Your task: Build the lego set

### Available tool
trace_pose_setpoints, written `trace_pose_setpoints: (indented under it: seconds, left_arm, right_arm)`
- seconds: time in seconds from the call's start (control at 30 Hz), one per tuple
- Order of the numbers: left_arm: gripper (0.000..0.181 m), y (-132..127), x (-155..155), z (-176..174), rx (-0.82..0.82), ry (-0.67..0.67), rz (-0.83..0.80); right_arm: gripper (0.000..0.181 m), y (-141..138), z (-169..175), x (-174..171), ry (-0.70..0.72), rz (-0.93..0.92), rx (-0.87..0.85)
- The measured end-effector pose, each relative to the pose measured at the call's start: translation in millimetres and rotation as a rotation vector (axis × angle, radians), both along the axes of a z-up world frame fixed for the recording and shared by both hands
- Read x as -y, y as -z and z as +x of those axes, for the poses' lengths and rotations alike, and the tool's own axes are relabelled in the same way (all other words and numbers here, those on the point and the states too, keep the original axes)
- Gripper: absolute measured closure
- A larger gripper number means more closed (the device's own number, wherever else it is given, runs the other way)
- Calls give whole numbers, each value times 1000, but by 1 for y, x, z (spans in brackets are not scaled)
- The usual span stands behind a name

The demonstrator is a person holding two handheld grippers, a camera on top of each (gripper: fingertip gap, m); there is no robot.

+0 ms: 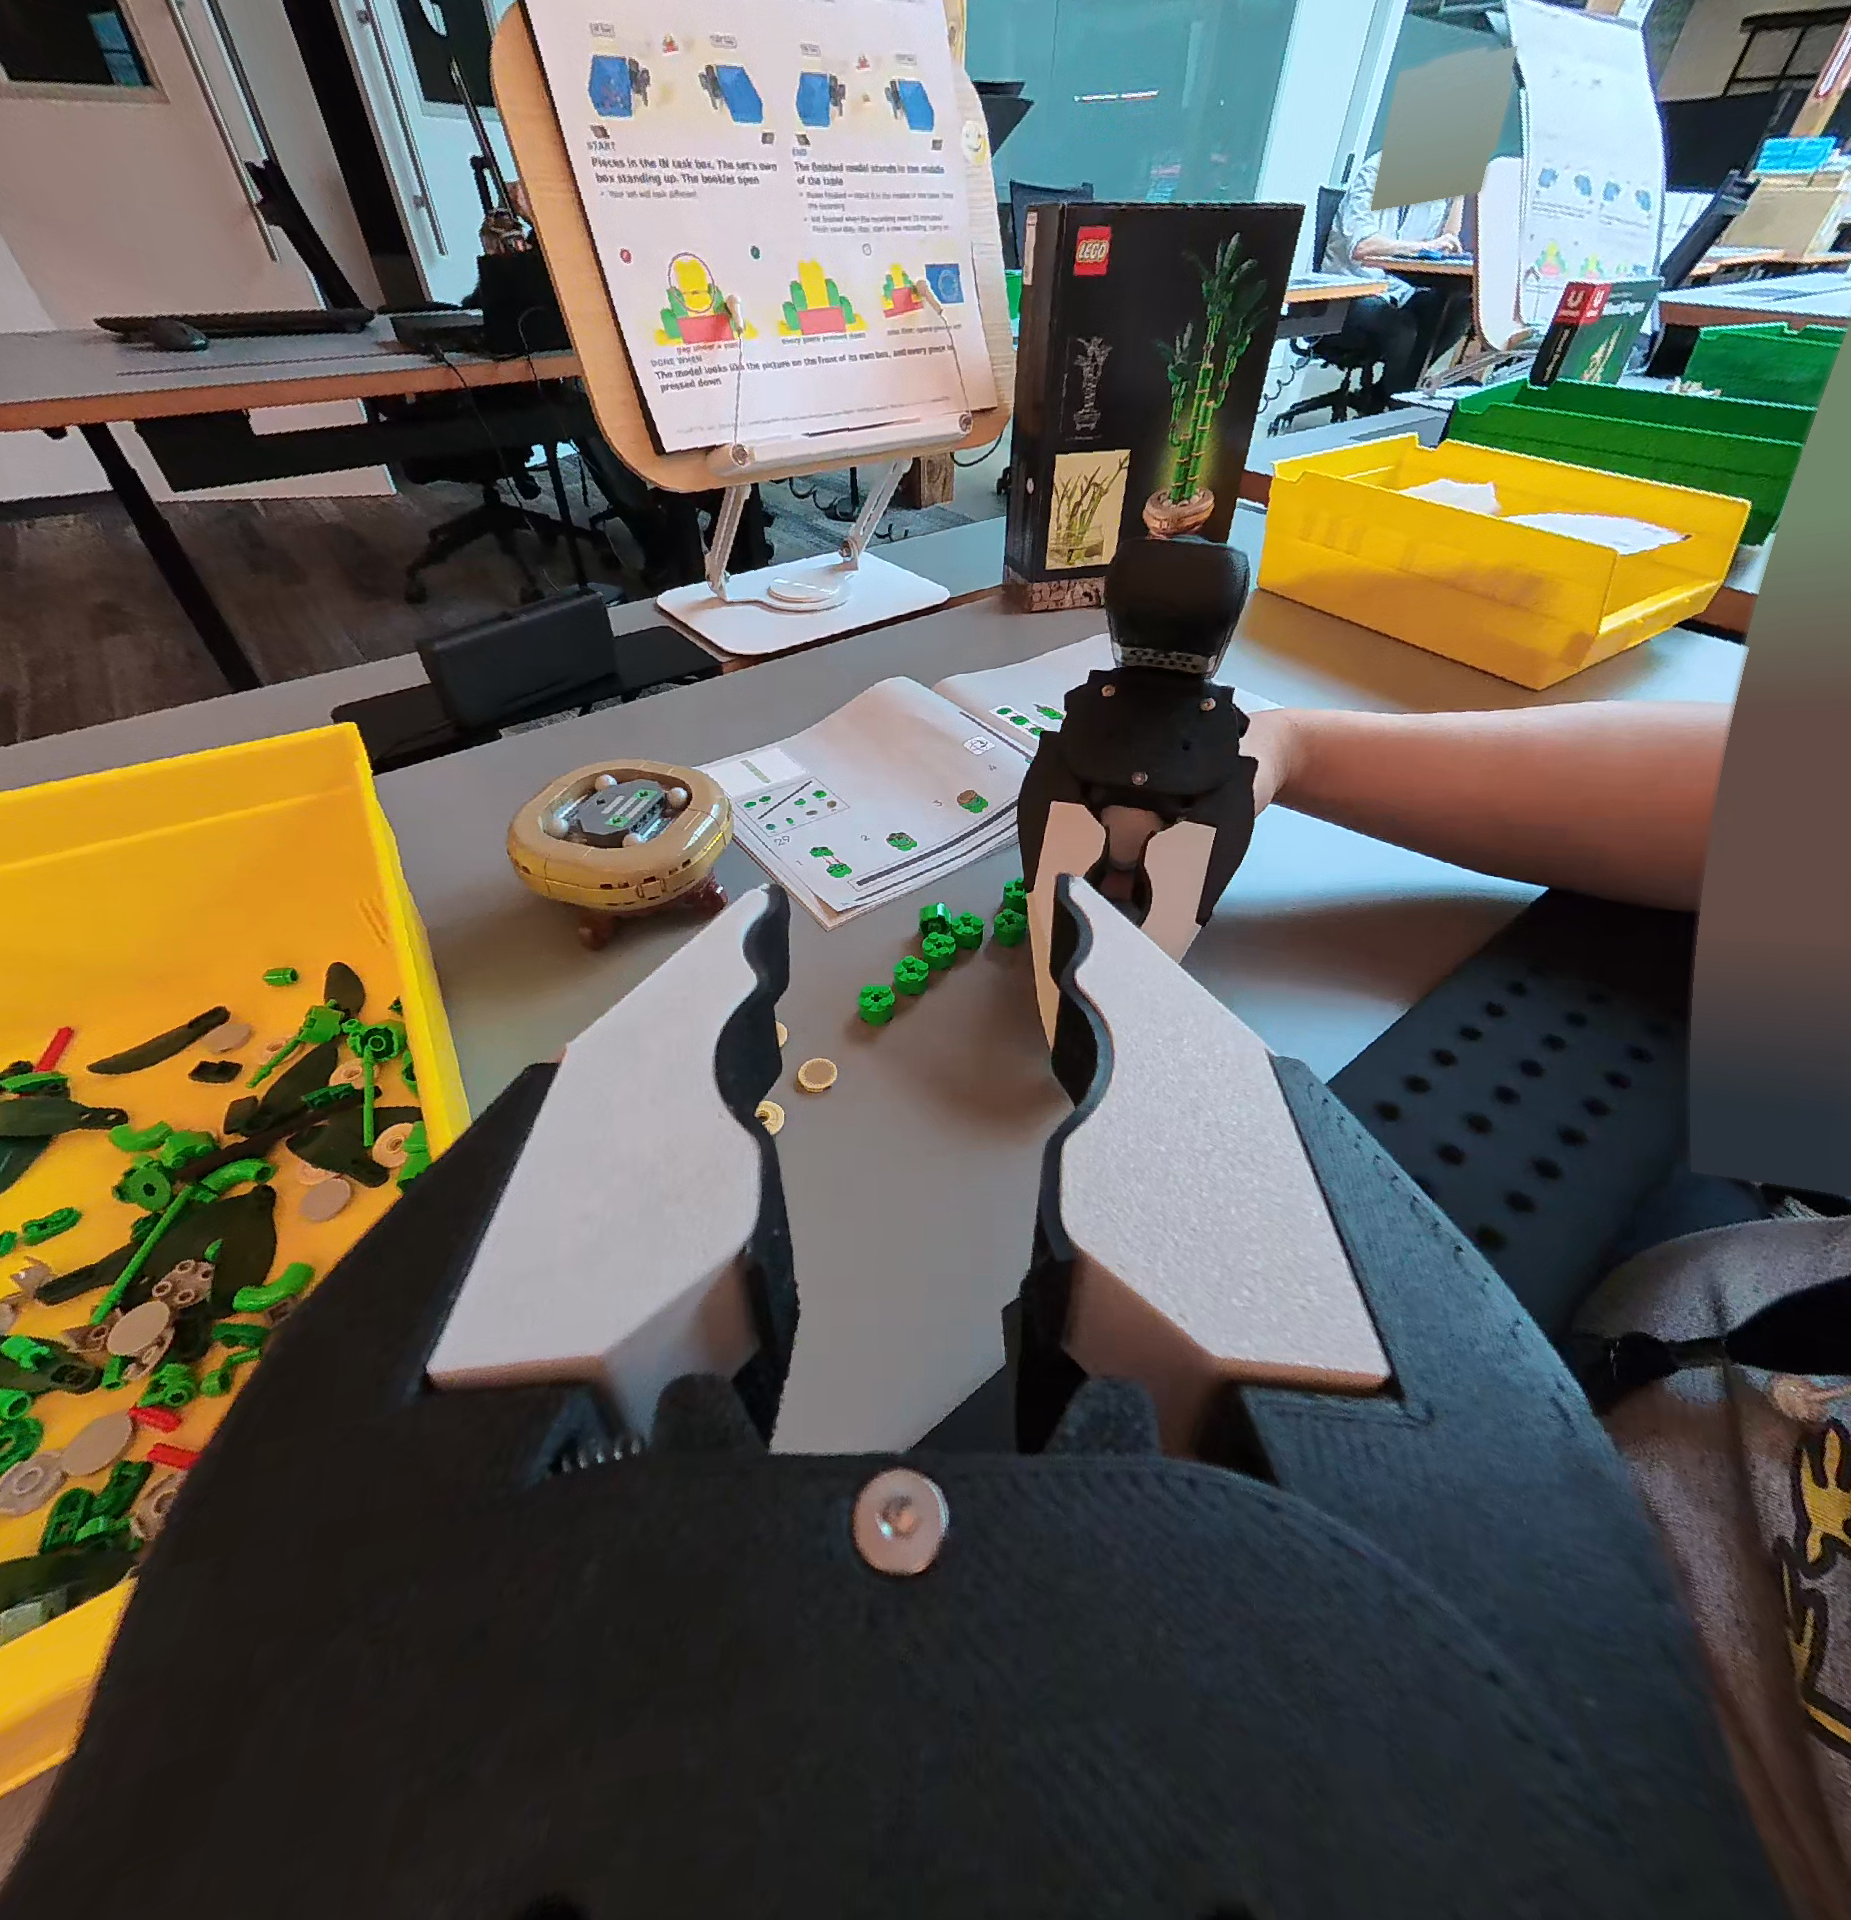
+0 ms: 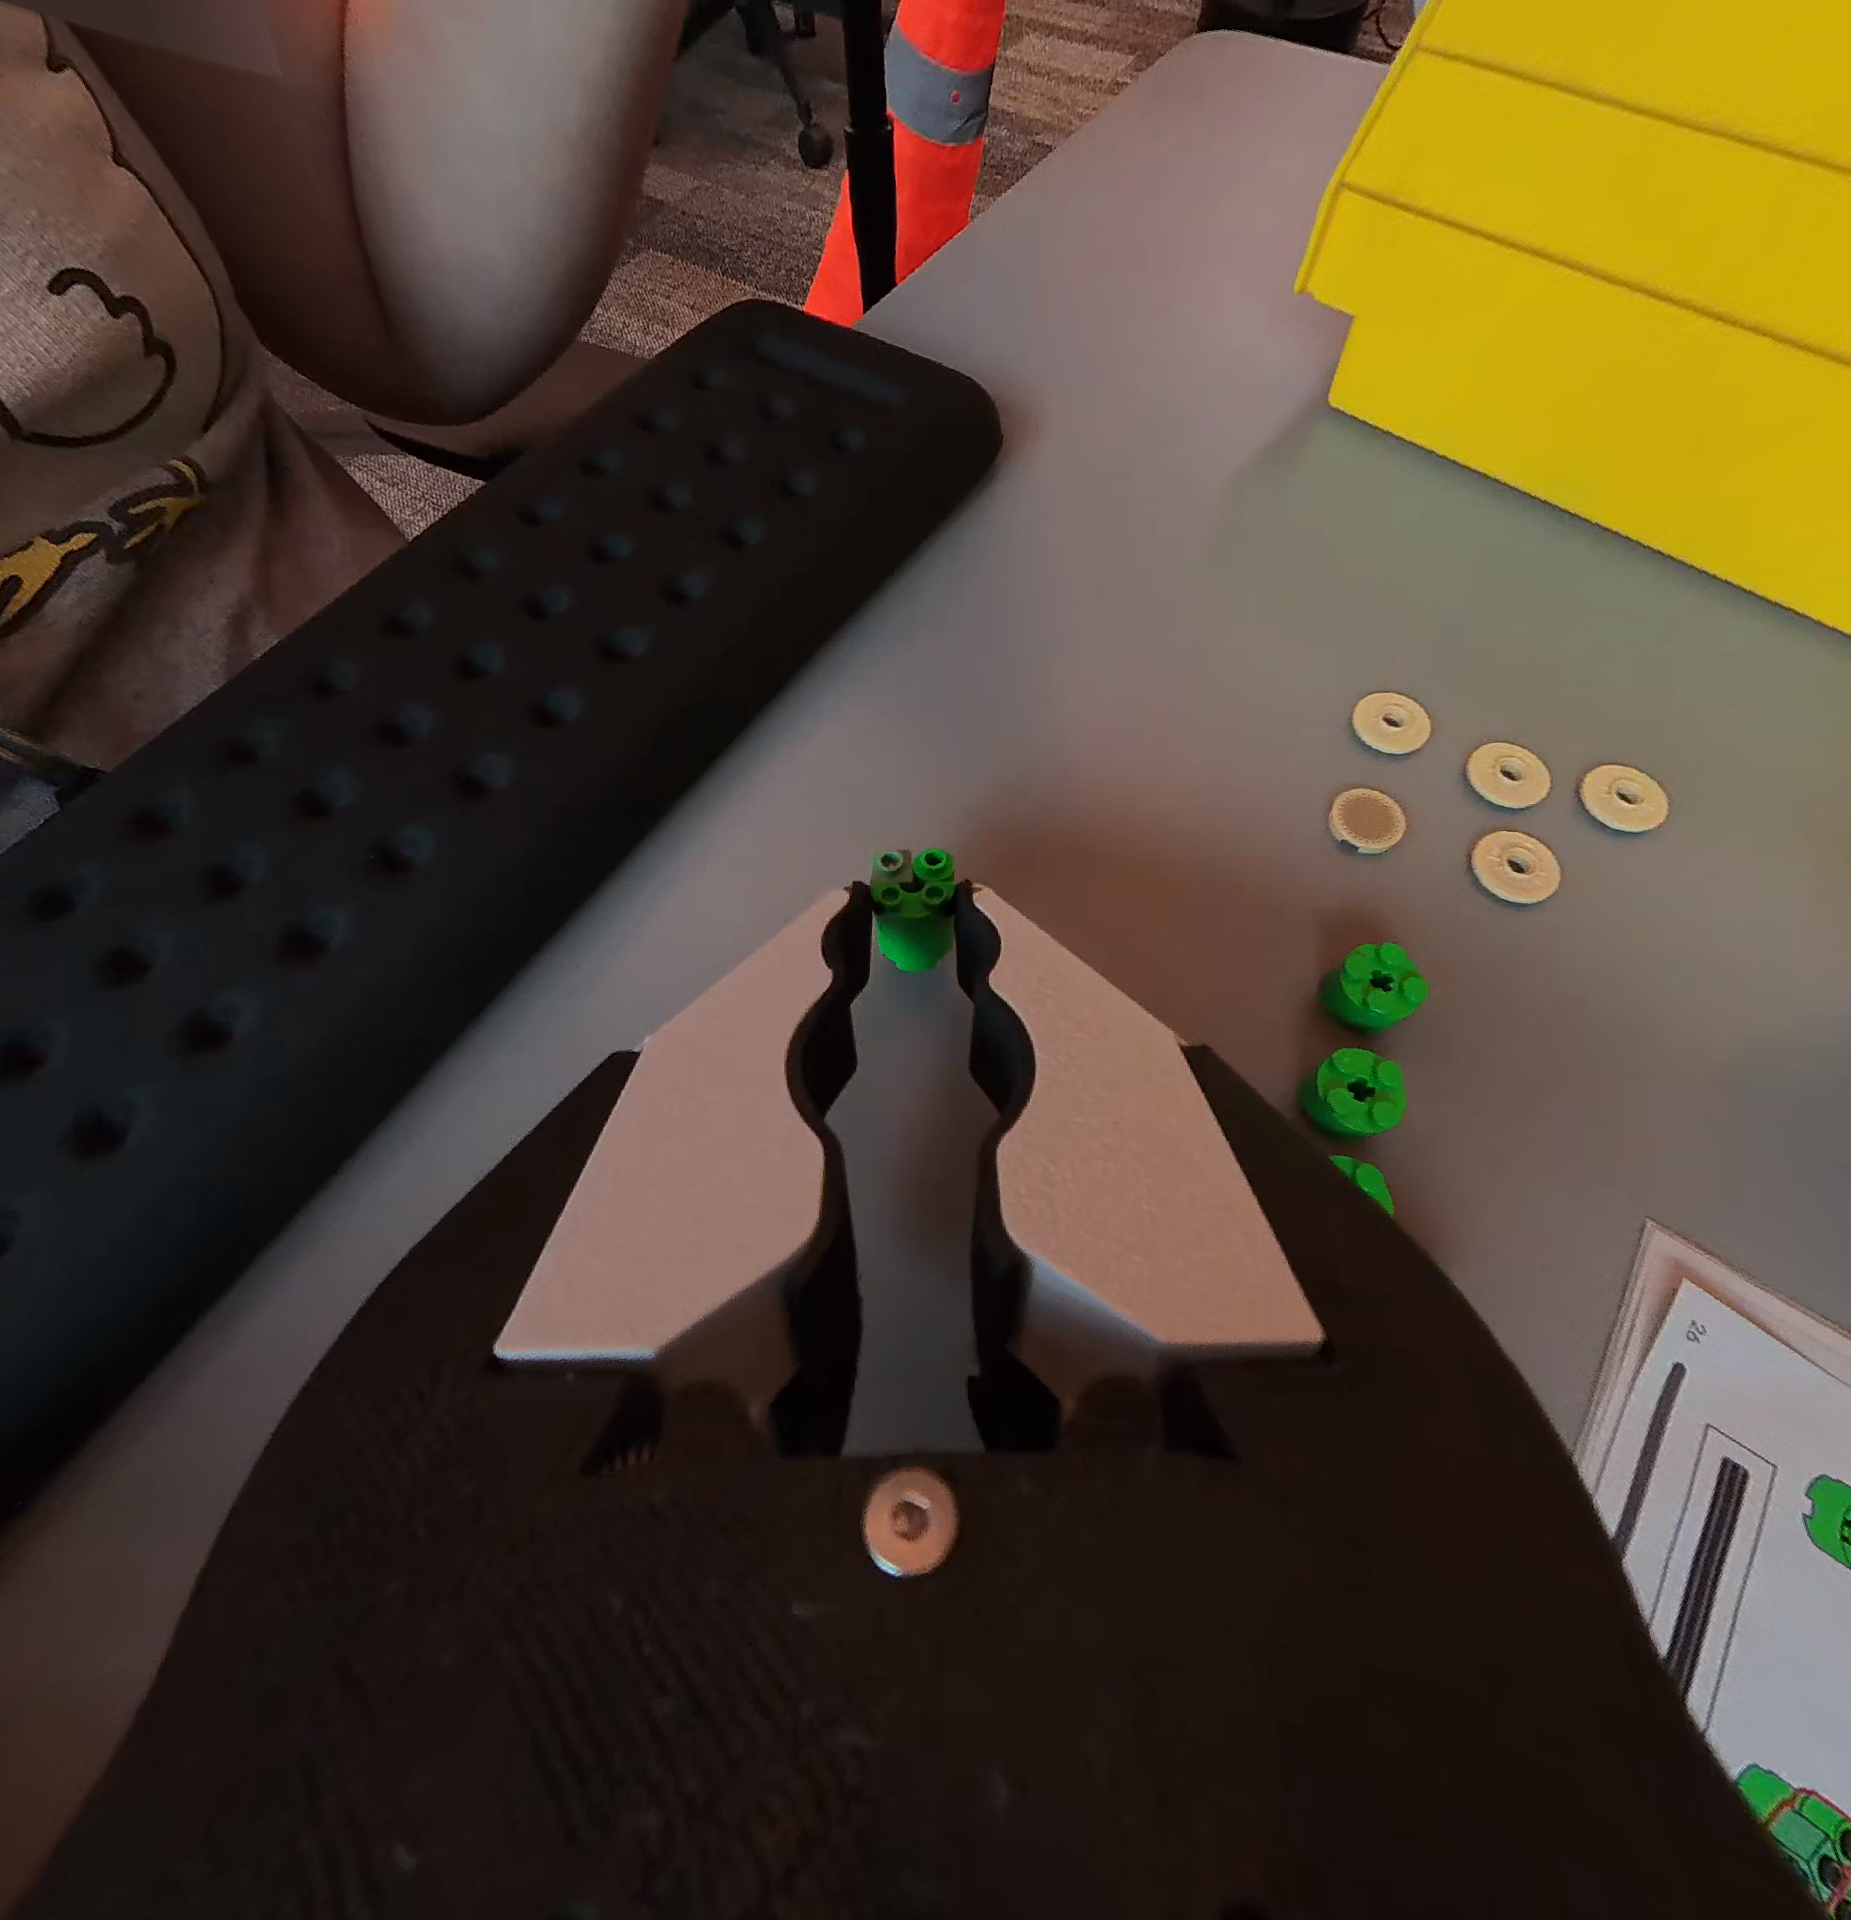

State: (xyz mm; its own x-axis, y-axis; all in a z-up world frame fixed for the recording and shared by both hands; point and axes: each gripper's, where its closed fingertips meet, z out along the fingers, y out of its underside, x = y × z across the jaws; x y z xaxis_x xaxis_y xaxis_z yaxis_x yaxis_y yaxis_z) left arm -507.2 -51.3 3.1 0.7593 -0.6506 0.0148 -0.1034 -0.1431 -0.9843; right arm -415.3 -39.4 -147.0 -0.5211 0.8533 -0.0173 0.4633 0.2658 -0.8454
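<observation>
My left gripper (image 1: 916,914) is open and empty, held above the grey table (image 1: 1316,935). Ahead of it lies a row of green round bricks (image 1: 940,948) and a few tan round tiles (image 1: 817,1075). My right gripper (image 2: 910,902) is shut on a small green round brick (image 2: 908,920), studs facing away, just above the table. It also shows in the left wrist view (image 1: 1129,904), pointing down beside the green bricks, its tips partly hidden. A tan round pot model (image 1: 620,836) stands at the left of the open instruction booklet (image 1: 879,790).
A yellow bin (image 1: 27,883) of loose green, dark and tan parts sits at the left. Another yellow bin (image 1: 1503,551), the set's box (image 1: 1149,395) and a sheet stand (image 1: 775,229) are at the back. A black perforated pad (image 2: 433,727) lies along the near edge. Green bricks (image 2: 1373,985) and tan tiles (image 2: 1508,774) lie right of the right gripper. The tips of one gripper are about 20 cm away from the tips of the other. The tan round pot model (image 1: 620,836) is about 20 cm from my right fingertips.
</observation>
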Motion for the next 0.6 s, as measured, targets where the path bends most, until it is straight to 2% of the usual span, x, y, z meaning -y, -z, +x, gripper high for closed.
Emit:
trace_pose_setpoints:
  seconds: [0.4, 0.5, 0.6]
  left_arm:
    - [132, -3, 1, 9, -22, 13, -4]
    - [132, -5, 1, 12, -30, 17, -4]
    - [132, -7, 2, 15, -36, 19, -6]
  right_arm:
    - [164, 10, 7, -2, -3, 29, 67]
    - [153, 9, 8, -4, 13, 26, 75]
    - [147, -5, 12, -6, 33, 13, 44]
